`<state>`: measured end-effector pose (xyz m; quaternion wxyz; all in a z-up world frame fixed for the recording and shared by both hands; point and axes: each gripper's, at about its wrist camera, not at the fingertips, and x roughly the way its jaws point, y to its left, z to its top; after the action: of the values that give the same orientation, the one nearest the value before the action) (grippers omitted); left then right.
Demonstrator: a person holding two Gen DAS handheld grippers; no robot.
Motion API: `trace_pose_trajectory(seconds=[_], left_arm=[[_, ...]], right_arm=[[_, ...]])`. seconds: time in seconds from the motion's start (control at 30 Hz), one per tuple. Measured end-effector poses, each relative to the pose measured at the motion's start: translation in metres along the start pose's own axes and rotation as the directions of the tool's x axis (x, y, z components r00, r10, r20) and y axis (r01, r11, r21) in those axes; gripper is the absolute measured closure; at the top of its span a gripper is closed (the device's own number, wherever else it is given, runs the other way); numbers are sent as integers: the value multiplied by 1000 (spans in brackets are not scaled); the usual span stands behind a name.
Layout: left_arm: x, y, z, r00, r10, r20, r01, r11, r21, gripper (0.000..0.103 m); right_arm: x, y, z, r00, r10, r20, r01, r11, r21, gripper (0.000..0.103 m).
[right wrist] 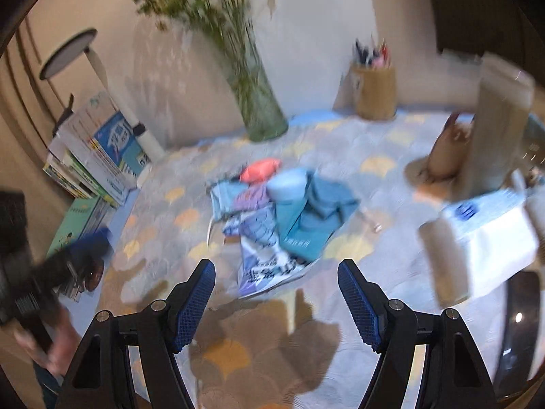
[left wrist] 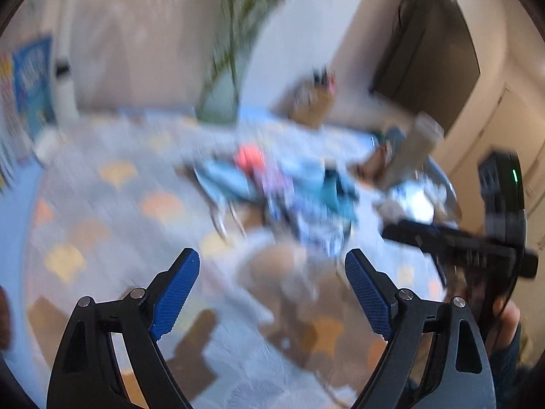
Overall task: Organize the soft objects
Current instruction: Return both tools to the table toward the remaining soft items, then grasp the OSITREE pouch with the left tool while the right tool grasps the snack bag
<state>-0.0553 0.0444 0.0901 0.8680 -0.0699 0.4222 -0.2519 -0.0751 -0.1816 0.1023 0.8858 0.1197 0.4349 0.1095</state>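
A heap of soft packets (right wrist: 276, 218) lies in the middle of the patterned tablecloth (right wrist: 170, 204): blue and teal pouches, a purple one, a printed white-blue one and an orange-red one (right wrist: 260, 168) at the back. The heap also shows, blurred, in the left wrist view (left wrist: 282, 187). My right gripper (right wrist: 276, 272) is open and empty, just short of the heap. My left gripper (left wrist: 272, 262) is open and empty, above the cloth in front of the heap. The right gripper also shows at the right of the left wrist view (left wrist: 442, 238).
A glass vase with green stems (right wrist: 259, 109) and a pen cup (right wrist: 374, 92) stand at the back. Books and a carton (right wrist: 102, 150) are stacked left beside a desk lamp (right wrist: 68, 54). A white tissue pack (right wrist: 490, 238) and a brown bag (right wrist: 449, 150) sit right.
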Motion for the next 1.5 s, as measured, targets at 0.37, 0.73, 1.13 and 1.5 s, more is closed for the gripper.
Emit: trace_pose_trajectory(seconds=[0.37,0.73,1.13,1.5], left_arm=[[67,-12,-18,992,48,-118,-32,991,132,17],[43,34,-24,966,238,-103,-225,967,122,18],[9,25,-11,997,-5,-75,10,997,73,16],[67,22,4,982,101,-161,-101,995,6,40]], right_arm=[[89,-25,-12,994,66,-91,-47,980,194,30],[86,-12,-14,995,43,-85,-31,988,148,43],[43,-19,-54,991,-1,-135,23,987,162,29],[18,-2,-35,984,-126,-127,103,979,-177,13]])
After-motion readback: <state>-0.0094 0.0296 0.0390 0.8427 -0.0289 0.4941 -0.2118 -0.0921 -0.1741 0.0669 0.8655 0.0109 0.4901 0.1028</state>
